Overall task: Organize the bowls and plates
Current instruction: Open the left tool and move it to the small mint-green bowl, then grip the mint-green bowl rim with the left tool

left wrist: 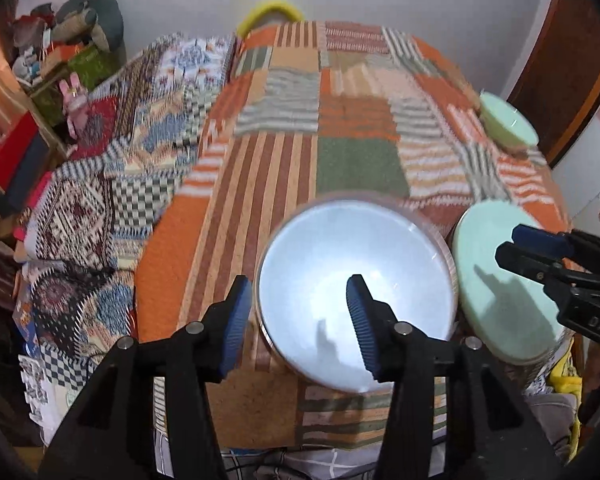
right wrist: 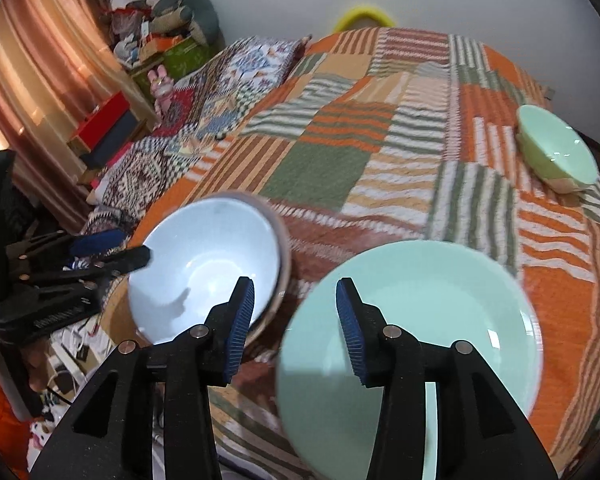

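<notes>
Left wrist: your left tool [left wrist: 298, 314] stands open astride the pale blue bowl's [left wrist: 356, 292] near rim (pads clear), on the patchwork desk [left wrist: 260, 200] | Right wrist: your right tool [right wrist: 295, 322] open over the mint plate's [right wrist: 440, 320] left rim; green bowl [right wrist: 556, 148] far right.

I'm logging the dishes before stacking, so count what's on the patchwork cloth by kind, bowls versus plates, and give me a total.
Bowls: 2, a pale blue bowl near the front and a green bowl at the far right.
Plates: 1, a mint plate beside the blue bowl.
Total: 3 dishes.
</notes>
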Demonstrator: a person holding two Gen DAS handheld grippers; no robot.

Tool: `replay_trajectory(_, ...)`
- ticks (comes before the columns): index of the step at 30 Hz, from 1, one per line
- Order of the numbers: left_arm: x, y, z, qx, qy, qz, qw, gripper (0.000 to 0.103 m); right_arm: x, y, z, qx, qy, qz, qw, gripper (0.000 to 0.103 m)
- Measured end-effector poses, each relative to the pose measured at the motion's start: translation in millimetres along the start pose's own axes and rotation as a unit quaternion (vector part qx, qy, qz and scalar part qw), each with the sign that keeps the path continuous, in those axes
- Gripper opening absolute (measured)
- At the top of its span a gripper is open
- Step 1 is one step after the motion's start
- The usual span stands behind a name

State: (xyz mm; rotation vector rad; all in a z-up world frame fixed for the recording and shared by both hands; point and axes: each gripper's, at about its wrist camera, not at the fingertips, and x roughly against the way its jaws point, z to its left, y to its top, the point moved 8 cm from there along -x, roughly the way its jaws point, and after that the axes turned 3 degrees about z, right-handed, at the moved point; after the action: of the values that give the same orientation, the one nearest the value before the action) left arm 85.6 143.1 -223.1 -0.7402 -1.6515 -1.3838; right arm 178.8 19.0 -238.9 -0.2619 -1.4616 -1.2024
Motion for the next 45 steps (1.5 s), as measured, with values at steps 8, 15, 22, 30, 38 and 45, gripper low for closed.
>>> replay_trajectory(8,50.7,49.9,-44.1,-0.026,-0.025,-0.077,0.9964,0.050,51.4,13.4,-44.6,-0.031,-0.021,-0.060,0.998,0.041)
replay_trajectory(15,87.2,90.3,-105.3,-0.059,-0.059,-0.142,0.9864,0.062,109.9,31.2,-97.3,-0.059,-0.058,-0.130,0.988,0.047)
replay_trajectory(22,95.2,132.3,-169.6,-0.085,-0.095,-0.160,0.9787,0.065,155.2,47.1,-152.0,-0.090,-0.096,-0.184,0.974,0.047)
replay_trajectory(30,69.5,176.4,-225.1,-0.109,-0.111,-0.161,0.9746,0.065,170.6,59.5,-207.4,-0.128,-0.119,-0.207,0.963,0.047)
replay_trajectory(38,-4.1,207.2,-254.9,-0.104,-0.112,-0.130,0.9797,0.065,140.1,66.6,-257.0,-0.165,-0.125,-0.185,0.961,0.048)
replay_trajectory(45,-71.3,205.9,-257.9,-0.109,-0.101,-0.085,0.9853,0.065,75.5,66.4,-296.4,-0.199,-0.113,-0.129,0.965,0.047)
